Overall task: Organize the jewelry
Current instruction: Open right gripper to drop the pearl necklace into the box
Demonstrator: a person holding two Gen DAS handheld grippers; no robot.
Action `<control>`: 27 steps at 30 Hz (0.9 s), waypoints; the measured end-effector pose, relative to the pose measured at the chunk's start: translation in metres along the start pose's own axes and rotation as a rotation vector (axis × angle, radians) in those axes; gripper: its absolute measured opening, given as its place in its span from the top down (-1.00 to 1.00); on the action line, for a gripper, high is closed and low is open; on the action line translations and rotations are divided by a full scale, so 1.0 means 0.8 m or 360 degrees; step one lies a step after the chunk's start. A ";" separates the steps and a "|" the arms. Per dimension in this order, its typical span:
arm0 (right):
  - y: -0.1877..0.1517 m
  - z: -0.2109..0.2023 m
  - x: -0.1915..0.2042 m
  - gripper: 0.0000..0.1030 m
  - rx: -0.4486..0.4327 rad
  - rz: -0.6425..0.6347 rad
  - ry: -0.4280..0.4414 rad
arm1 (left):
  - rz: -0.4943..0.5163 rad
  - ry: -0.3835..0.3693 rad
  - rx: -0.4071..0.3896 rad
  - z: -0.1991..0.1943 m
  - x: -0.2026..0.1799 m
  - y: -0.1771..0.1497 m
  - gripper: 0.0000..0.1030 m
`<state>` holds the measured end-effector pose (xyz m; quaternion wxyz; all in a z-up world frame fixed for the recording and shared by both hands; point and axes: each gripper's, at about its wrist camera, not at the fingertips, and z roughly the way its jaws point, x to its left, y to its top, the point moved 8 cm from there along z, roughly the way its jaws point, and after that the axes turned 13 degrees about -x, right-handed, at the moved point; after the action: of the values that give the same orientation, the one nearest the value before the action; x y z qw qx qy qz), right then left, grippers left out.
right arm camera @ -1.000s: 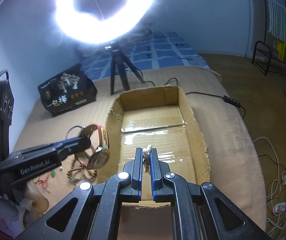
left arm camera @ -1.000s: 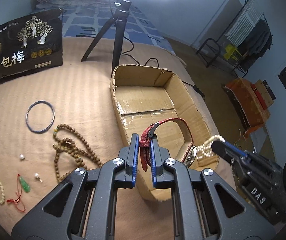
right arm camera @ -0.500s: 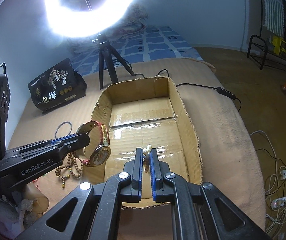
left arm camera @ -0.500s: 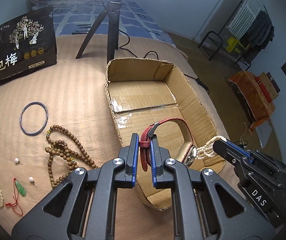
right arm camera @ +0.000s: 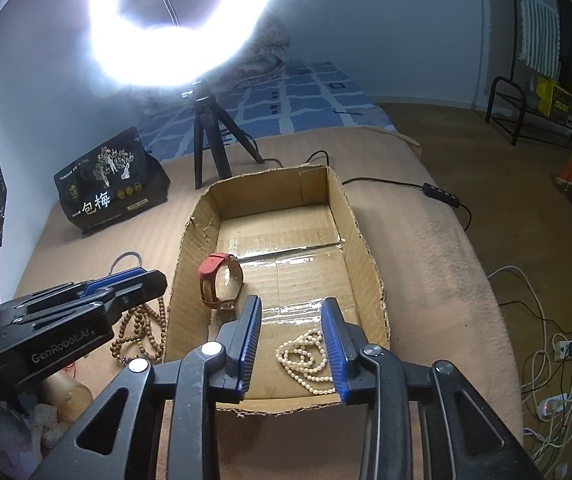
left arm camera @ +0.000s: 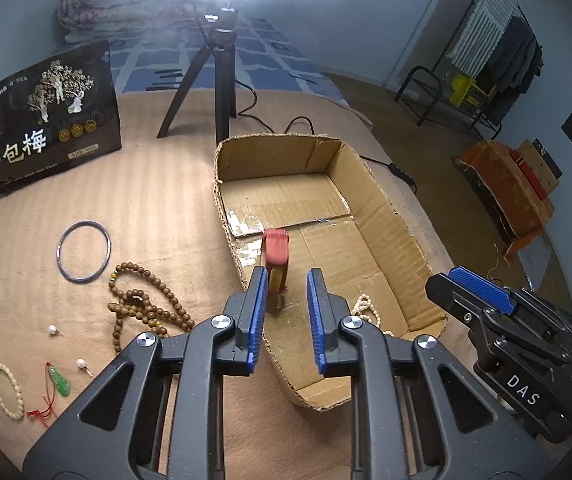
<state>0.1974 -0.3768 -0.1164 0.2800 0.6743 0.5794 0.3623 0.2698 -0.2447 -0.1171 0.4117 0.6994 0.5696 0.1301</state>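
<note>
The left gripper (left arm camera: 286,312) is seen with its blue-padded fingers (left arm camera: 255,316) spread wide apart; nothing is gripped and nothing is touched by the pads. The right gripper (right arm camera: 292,344) is likewise released, its fingers (right arm camera: 334,344) parted widely and held above the near end of the cardboard box (right arm camera: 356,236), with no contact shown.

The red-strapped watch (right arm camera: 221,282) is located inside the box, near the left wall at mid-length. It is stood on edge, its strap loop upright. In the right wrist view the loop's opening is presented toward the camera; in the left wrist view the watch (left arm camera: 275,258) is seen edge-on, just beyond the left finger tip, so the loop's plane is aligned roughly with the box's long axis.

The pearl necklace (right arm camera: 306,360) is heaped on the box floor at the near right corner, directly below the right gripper's opening.

Outside the box, on the tan blanket (left arm camera: 145,200), are laid a wooden bead strand (left arm camera: 141,304), a metal bangle (left arm camera: 83,251), a small pearl bracelet (left arm camera: 5,390), a green pendant on red cord (left arm camera: 58,380) and two pearl studs (left arm camera: 51,330)
</note>
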 end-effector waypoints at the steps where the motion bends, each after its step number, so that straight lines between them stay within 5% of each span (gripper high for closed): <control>1: 0.001 -0.002 0.001 0.35 -0.0008 -0.0002 -0.0003 | 0.0005 0.0004 -0.0011 -0.004 0.000 0.001 0.66; 16: 0.018 -0.042 0.040 -0.12 -0.0131 -0.0098 0.0040 | 0.0010 0.0051 -0.0128 -0.081 0.058 0.008 0.65; 18: 0.017 -0.044 0.049 -0.23 -0.0132 -0.0098 0.0075 | 0.0004 0.0068 -0.0143 -0.095 0.076 0.008 0.46; 25: 0.007 -0.046 0.091 -0.47 -0.0134 -0.0162 0.0193 | -0.0008 0.0217 -0.0157 -0.151 0.156 0.004 0.37; 27: 0.001 -0.042 0.105 -0.47 -0.0110 -0.0181 0.0235 | -0.0034 0.0250 -0.0146 -0.165 0.183 -0.001 0.19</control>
<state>0.1759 -0.2954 -0.0824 0.2797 0.6017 0.6230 0.4142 0.2297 -0.0560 -0.0770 0.3987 0.6613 0.6011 0.2060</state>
